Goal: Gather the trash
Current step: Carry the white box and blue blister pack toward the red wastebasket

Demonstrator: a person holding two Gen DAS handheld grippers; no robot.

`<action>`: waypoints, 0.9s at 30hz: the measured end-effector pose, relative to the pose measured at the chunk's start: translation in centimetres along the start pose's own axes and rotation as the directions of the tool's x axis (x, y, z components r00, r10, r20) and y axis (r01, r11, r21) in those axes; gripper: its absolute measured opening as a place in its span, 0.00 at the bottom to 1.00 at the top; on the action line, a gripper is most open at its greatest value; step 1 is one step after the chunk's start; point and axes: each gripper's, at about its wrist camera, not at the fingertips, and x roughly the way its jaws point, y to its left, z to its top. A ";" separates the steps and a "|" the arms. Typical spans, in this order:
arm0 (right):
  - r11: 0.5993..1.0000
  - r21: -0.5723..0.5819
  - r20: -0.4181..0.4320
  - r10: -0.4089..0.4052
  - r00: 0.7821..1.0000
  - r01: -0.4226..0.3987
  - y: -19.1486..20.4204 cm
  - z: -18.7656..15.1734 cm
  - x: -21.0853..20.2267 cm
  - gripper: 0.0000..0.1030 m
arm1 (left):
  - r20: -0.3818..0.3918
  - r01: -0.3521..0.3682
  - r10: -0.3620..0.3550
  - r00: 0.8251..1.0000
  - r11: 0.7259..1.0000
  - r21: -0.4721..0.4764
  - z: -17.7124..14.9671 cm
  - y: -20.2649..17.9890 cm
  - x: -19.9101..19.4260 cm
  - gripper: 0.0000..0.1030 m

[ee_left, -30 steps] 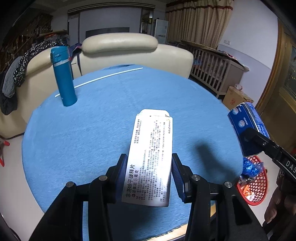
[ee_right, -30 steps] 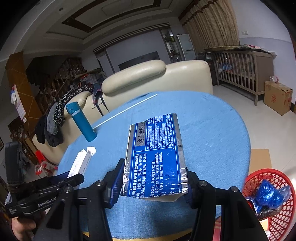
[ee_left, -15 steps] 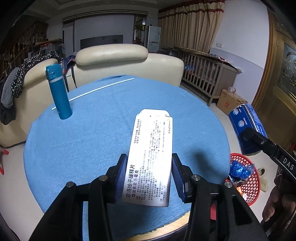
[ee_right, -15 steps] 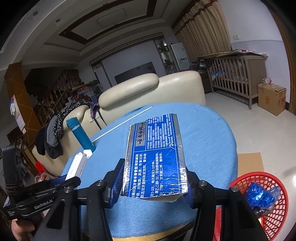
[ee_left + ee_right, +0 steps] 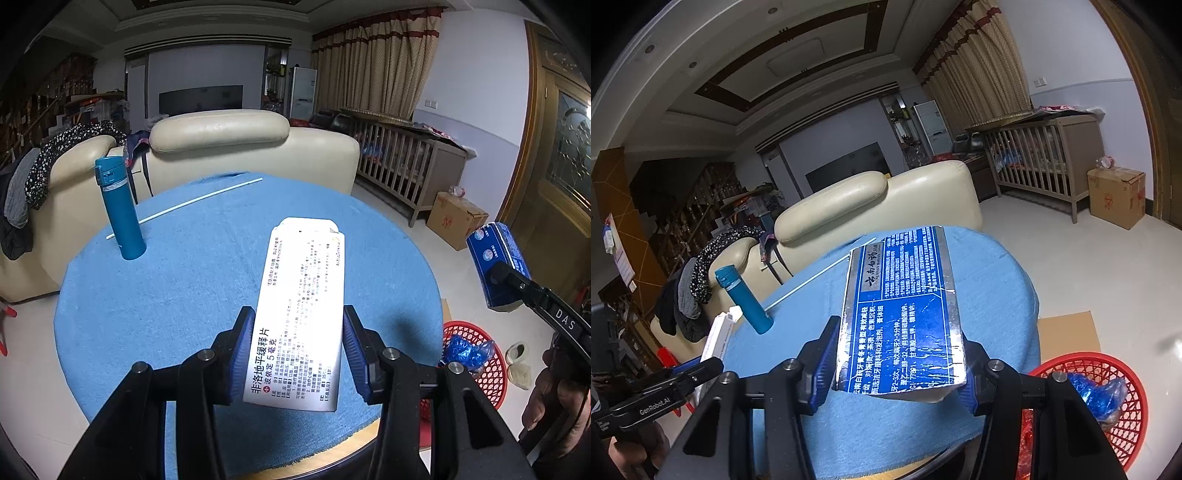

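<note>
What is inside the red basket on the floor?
The red basket holds crumpled blue plastic wrapping and some clear film. The right gripper and the table edge cover its near side, so other contents cannot be seen.

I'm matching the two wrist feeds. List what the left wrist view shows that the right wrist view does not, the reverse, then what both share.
Only the left wrist view: pale shoes on the floor beside the basket.
Only the right wrist view: the recessed ceiling.
Both: the white medicine box clamped in the left gripper, the blue toothpaste box in the right gripper, the teal bottle, the white rod, the red basket.
</note>
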 end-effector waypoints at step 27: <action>0.998 0.033 -0.043 -0.050 0.998 0.051 -3.1 -1.8 0.4 0.56 | -0.037 0.023 -0.022 0.999 0.999 0.035 -0.9 -2.1 2.4 0.47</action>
